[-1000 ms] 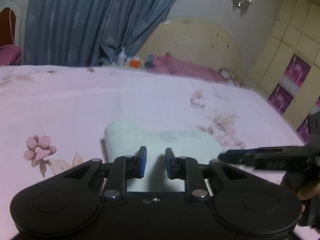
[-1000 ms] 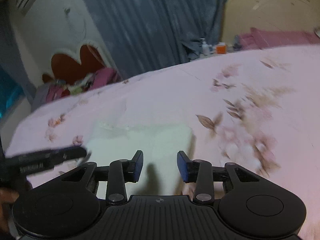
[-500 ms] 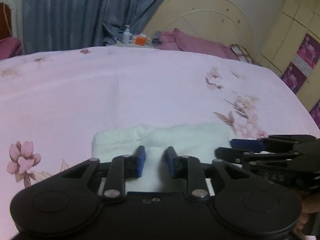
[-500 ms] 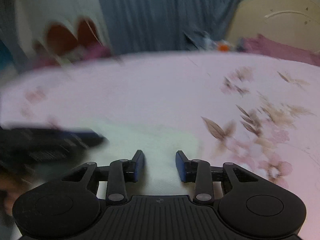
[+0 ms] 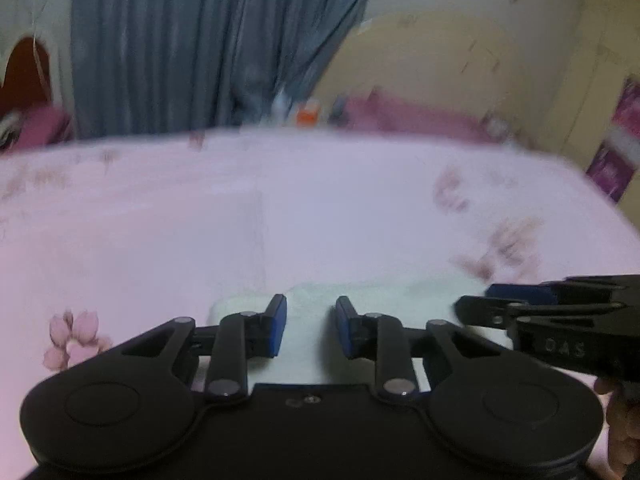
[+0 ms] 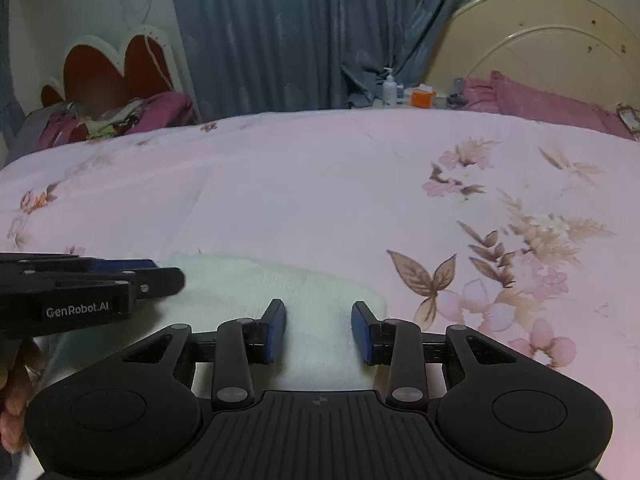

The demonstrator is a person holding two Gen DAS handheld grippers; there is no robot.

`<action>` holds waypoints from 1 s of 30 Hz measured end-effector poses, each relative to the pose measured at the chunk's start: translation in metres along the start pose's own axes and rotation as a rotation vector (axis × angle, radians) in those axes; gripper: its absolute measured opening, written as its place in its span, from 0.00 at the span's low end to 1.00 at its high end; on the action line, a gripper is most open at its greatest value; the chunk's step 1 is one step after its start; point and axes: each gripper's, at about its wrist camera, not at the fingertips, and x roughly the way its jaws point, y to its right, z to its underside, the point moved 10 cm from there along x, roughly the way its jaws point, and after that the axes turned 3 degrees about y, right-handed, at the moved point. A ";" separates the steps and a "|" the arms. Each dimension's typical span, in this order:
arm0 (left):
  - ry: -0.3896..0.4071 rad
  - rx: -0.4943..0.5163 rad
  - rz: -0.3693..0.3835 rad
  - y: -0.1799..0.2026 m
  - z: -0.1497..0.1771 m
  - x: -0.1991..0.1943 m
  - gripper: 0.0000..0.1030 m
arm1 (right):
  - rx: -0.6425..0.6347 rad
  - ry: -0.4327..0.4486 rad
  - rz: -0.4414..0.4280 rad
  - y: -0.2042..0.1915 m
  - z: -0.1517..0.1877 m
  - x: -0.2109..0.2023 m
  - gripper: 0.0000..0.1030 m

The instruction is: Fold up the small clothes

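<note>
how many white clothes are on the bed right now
1. A single white garment lies on the pink floral bedspread, under both the right gripper and the left gripper. Its near part is hidden behind the grippers.

Bedsheet (image 6: 320,200): pale pink, printed with pink flowers and brown leaves. Folded cloth (image 6: 256,288): plain white. Curtain (image 6: 300,32): grey-blue, unpatterned. Headboard (image 6: 540,40): cream. Pillow (image 6: 540,102): magenta. Both grippers, right (image 6: 319,330) and left (image 5: 311,326): black bodies, blue finger pads.
</note>
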 end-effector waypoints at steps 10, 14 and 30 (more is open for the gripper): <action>-0.020 0.005 0.108 0.003 0.031 -0.062 0.25 | -0.048 -0.004 -0.096 -0.010 0.020 -0.050 0.35; -0.029 0.001 0.131 0.005 0.086 -0.103 0.23 | -0.057 -0.075 -0.202 -0.027 0.070 -0.090 0.34; -0.047 -0.251 0.149 -0.021 0.084 -0.122 0.69 | 0.406 -0.011 -0.220 0.040 0.087 -0.113 0.77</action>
